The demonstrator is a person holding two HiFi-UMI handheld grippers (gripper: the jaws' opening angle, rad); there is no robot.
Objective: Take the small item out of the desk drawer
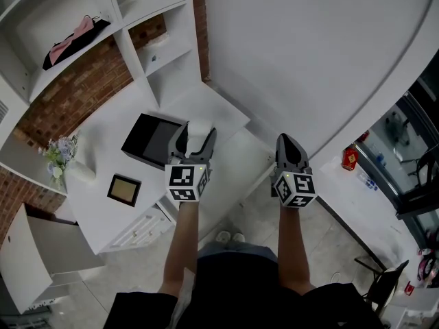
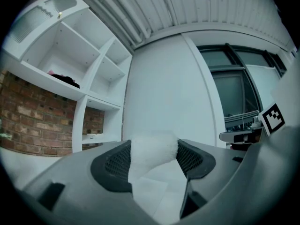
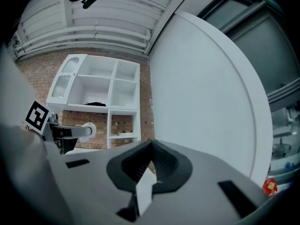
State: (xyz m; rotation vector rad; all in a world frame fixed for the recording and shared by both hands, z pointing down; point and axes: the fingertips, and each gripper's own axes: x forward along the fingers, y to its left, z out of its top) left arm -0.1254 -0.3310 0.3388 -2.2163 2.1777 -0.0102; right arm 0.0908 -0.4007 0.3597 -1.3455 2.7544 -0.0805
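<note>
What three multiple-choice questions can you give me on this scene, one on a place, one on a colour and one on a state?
1. Where does the black box sit?
A. On the white desk
B. On the floor
C. On the top shelf

2. What colour is the soft item held in the left gripper?
A. Red
B. White
C. Black

3. How do the jaws of the right gripper stand?
A. Wide apart
B. Together
C. Clamped on a cup

Answers:
1 A: the head view shows the box on the desk top, near a small framed picture.
2 B: the left gripper view shows it white between the pads.
3 B: the right gripper view shows the jaws meeting at their tips.
</note>
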